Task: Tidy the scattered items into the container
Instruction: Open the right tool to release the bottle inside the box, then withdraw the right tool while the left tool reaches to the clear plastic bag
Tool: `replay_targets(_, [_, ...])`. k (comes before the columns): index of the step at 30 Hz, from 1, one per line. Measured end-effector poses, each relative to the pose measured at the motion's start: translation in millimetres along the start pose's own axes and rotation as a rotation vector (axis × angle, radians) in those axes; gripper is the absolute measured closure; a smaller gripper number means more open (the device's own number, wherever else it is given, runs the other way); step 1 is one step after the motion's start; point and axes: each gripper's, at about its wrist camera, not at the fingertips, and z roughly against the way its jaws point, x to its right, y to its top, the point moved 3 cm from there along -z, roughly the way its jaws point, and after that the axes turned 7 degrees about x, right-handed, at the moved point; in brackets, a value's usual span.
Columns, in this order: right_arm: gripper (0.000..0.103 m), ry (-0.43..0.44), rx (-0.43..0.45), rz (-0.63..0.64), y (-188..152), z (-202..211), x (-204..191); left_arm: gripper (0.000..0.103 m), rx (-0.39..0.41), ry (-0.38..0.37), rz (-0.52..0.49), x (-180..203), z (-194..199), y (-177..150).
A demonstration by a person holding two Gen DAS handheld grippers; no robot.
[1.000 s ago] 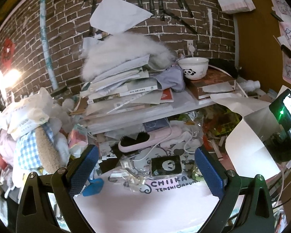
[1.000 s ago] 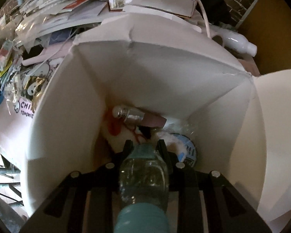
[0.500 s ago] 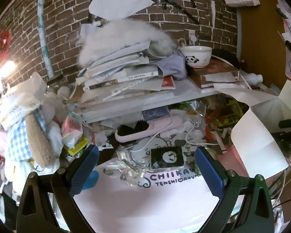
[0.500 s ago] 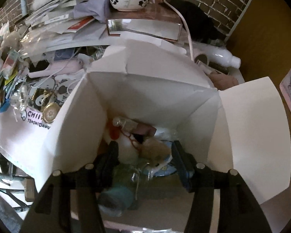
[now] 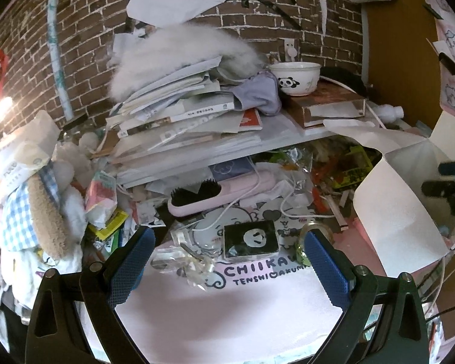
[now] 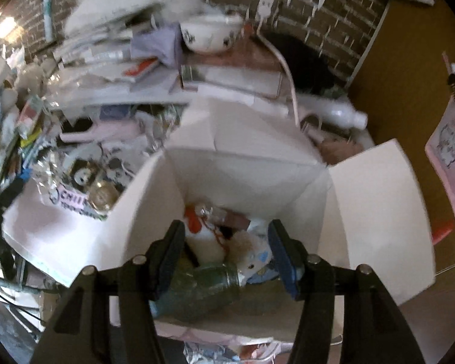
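A white cardboard box [image 6: 245, 166] with open flaps stands below my right gripper [image 6: 227, 254], which is open and empty above it. Inside lie a clear bottle with a teal cap [image 6: 197, 288], a small plush toy [image 6: 251, 251] and a pink tube [image 6: 224, 215]. The same box [image 5: 400, 212] shows at the right of the left wrist view. My left gripper [image 5: 227, 261] is open over a pink mat. Ahead of it sit a black panda box [image 5: 250, 239], a gold round tin [image 5: 314, 232], clear plastic pieces [image 5: 182, 254] and a pink hairbrush [image 5: 215, 195].
A low white shelf [image 5: 282, 136] carries stacked books and papers, grey fur, a purple cloth and a panda bowl [image 5: 295, 77]. Plush toys and packets pile up at the left [image 5: 42, 206]. White cables run across the mat. A brick wall stands behind.
My right gripper let go of the bottle, which now lies in the box, and it rose and pulled back. The left gripper stayed open and drifted slightly.
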Motion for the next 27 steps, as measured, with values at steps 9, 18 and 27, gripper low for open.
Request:
replay_targets(9, [0.05, 0.04, 0.134, 0.107, 2.6, 45.3, -53.8, 0.004, -0.058, -0.017, -0.019, 1.7, -12.2, -11.4])
replay_targets(18, [0.062, 0.159, 0.059, 0.206, -21.8, 20.5, -125.3, 0.004, -0.121, -0.019, -0.027, -3.5, -22.7, -28.6])
replay_targets(27, [0.063, 0.208, 0.007, 0.208, -41.7, -20.9, -160.7, 0.004, -0.151, -0.009, -0.014, -15.9, -31.1, -44.7])
